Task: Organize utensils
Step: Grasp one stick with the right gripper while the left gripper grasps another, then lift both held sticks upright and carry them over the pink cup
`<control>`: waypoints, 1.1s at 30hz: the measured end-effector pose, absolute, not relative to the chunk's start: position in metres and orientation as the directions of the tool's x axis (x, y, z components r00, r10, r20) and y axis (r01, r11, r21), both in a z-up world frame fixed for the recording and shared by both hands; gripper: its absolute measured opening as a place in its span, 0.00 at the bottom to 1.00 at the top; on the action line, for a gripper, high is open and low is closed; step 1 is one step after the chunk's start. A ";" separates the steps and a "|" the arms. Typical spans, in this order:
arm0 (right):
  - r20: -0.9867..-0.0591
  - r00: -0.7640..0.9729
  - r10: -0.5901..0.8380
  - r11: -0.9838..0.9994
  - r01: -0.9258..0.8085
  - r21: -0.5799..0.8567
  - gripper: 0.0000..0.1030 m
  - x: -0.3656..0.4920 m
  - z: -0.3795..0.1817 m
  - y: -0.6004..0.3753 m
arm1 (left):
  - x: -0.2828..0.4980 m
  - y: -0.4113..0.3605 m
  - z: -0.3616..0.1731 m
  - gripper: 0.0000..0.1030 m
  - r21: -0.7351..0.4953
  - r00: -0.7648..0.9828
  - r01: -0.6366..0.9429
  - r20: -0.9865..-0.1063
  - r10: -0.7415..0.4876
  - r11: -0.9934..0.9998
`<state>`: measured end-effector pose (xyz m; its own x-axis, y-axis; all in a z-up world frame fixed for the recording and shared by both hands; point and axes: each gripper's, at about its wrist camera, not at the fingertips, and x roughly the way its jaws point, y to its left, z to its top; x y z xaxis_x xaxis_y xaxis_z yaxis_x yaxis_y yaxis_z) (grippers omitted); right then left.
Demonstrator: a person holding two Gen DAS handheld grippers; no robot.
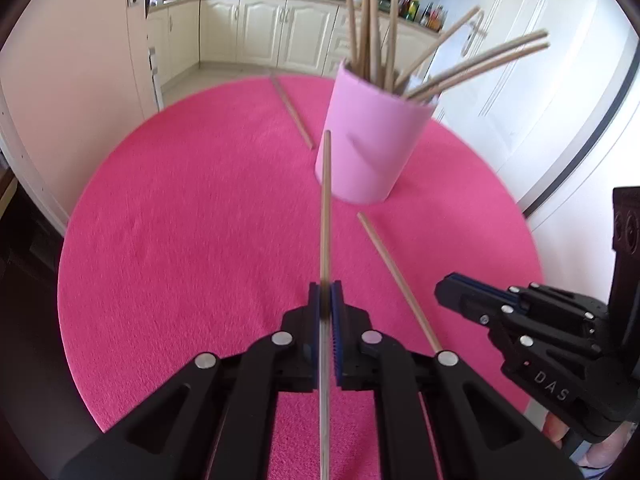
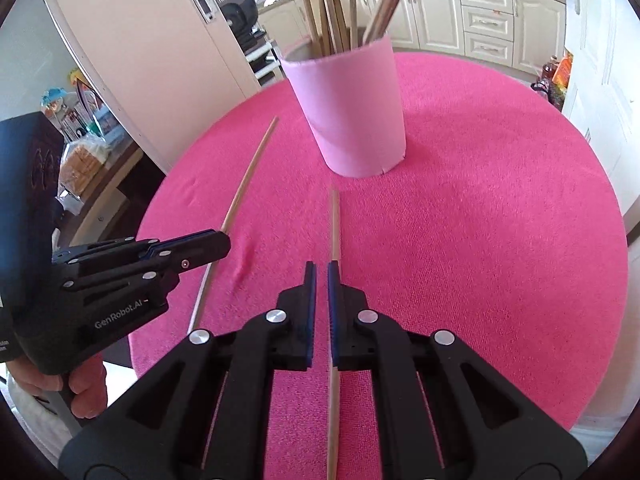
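Observation:
A pink cup stands upright on the round pink table, with several wooden chopsticks leaning in it. My left gripper is shut on one chopstick, which points toward the cup. A second chopstick lies loose on the cloth, passing under my right gripper. That gripper is shut with nothing between its pads. A third chopstick lies to the left of the cup in the left wrist view.
The pink cloth covers the whole round table, whose edge drops off on all sides. Cream kitchen cabinets line the back, and a white door is to the right. A hand grips the left tool's handle.

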<state>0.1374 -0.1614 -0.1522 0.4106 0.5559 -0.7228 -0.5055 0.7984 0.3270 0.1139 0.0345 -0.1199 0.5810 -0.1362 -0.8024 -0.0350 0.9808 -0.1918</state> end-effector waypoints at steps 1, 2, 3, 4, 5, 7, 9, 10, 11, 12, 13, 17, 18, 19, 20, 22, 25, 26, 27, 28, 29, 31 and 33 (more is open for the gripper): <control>-0.720 0.415 0.556 0.799 -0.506 0.325 0.06 0.137 -0.150 -0.162 | 0.112 0.035 -0.116 0.06 -0.198 0.599 -0.027 -0.788 -0.142 0.980; -0.737 0.419 0.531 0.813 -0.499 0.301 0.06 0.138 -0.150 -0.160 | 0.117 0.036 -0.115 0.06 -0.196 0.604 -0.021 -0.784 -0.143 0.980; -0.752 0.419 0.510 0.821 -0.498 0.279 0.06 0.139 -0.151 -0.158 | 0.119 0.035 -0.114 0.06 -0.191 0.599 -0.018 -0.788 -0.142 0.981; -0.768 0.412 0.490 0.828 -0.496 0.262 0.06 0.141 -0.154 -0.155 | 0.120 0.036 -0.116 0.06 -0.195 0.584 -0.019 -0.798 -0.148 0.981; -0.785 0.402 0.472 0.834 -0.493 0.249 0.06 0.144 -0.156 -0.152 | 0.123 0.035 -0.116 0.06 -0.202 0.570 -0.019 -0.807 -0.155 0.979; -0.820 0.375 0.432 0.844 -0.489 0.221 0.06 0.149 -0.164 -0.144 | 0.128 0.029 -0.116 0.06 -0.190 0.545 -0.022 -0.825 -0.147 0.982; -0.837 0.361 0.411 0.849 -0.486 0.207 0.06 0.151 -0.170 -0.140 | 0.129 0.033 -0.118 0.06 -0.183 0.525 -0.020 -0.839 -0.145 0.983; -0.846 0.355 0.397 0.852 -0.485 0.196 0.06 0.152 -0.173 -0.138 | 0.130 0.033 -0.119 0.06 -0.185 0.519 -0.022 -0.842 -0.147 0.983; -0.855 0.350 0.383 0.855 -0.484 0.185 0.06 0.153 -0.176 -0.136 | 0.131 0.033 -0.121 0.06 -0.185 0.513 -0.023 -0.845 -0.147 0.983; -0.860 0.343 0.378 0.855 -0.486 0.182 0.06 0.154 -0.180 -0.133 | 0.132 0.034 -0.123 0.06 -0.184 0.508 -0.025 -0.849 -0.146 0.983; -0.860 0.335 0.385 0.851 -0.490 0.190 0.07 0.154 -0.181 -0.133 | 0.132 0.034 -0.125 0.06 -0.184 0.505 -0.028 -0.851 -0.145 0.983; -0.872 0.325 0.367 0.848 -0.503 0.170 0.07 0.154 -0.185 -0.126 | 0.133 0.038 -0.132 0.06 -0.185 0.496 -0.036 -0.856 -0.143 0.982; -0.873 0.328 0.361 0.848 -0.504 0.162 0.07 0.154 -0.185 -0.125 | 0.133 0.038 -0.133 0.06 -0.188 0.496 -0.036 -0.856 -0.146 0.981; -0.875 0.329 0.355 0.848 -0.506 0.154 0.07 0.153 -0.185 -0.123 | 0.134 0.038 -0.134 0.06 -0.188 0.496 -0.036 -0.856 -0.146 0.982; -0.874 0.334 0.352 0.847 -0.511 0.146 0.07 0.153 -0.185 -0.122 | 0.134 0.038 -0.134 0.06 -0.186 0.496 -0.036 -0.856 -0.144 0.982; -0.867 0.353 0.352 0.843 -0.522 0.130 0.07 0.150 -0.185 -0.120 | 0.136 0.034 -0.136 0.06 -0.188 0.497 -0.034 -0.855 -0.147 0.982; -0.839 0.368 0.401 0.835 -0.524 0.169 0.06 0.146 -0.183 -0.128 | 0.135 0.034 -0.134 0.06 -0.202 0.515 -0.022 -0.842 -0.161 0.979; -0.822 0.370 0.432 0.828 -0.525 0.199 0.05 0.145 -0.181 -0.132 | 0.134 0.035 -0.133 0.06 -0.209 0.524 -0.018 -0.835 -0.169 0.978; -0.804 0.384 0.454 0.823 -0.527 0.213 0.05 0.142 -0.177 -0.136 | 0.133 0.034 -0.131 0.06 -0.215 0.535 -0.010 -0.826 -0.176 0.977; -0.791 0.395 0.468 0.819 -0.531 0.219 0.05 0.140 -0.173 -0.138 | 0.132 0.035 -0.128 0.06 -0.221 0.546 0.000 -0.817 -0.185 0.975; -0.767 0.409 0.495 0.811 -0.535 0.238 0.05 0.137 -0.167 -0.143 | 0.131 0.035 -0.126 0.06 -0.227 0.555 0.010 -0.809 -0.194 0.974; -0.725 0.437 0.533 0.800 -0.539 0.263 0.05 0.133 -0.155 -0.150 | 0.129 0.034 -0.119 0.06 -0.238 0.574 0.027 -0.791 -0.210 0.971; -0.670 0.469 0.576 0.784 -0.548 0.291 0.05 0.129 -0.141 -0.159 | 0.127 0.036 -0.110 0.06 -0.258 0.609 0.045 -0.759 -0.231 0.965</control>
<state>0.1293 -0.1591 -0.1405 0.4688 0.5758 -0.6699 -0.5476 0.7845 0.2910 0.1268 0.0357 -0.1098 0.6086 -0.2314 -0.7590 0.0452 0.9651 -0.2580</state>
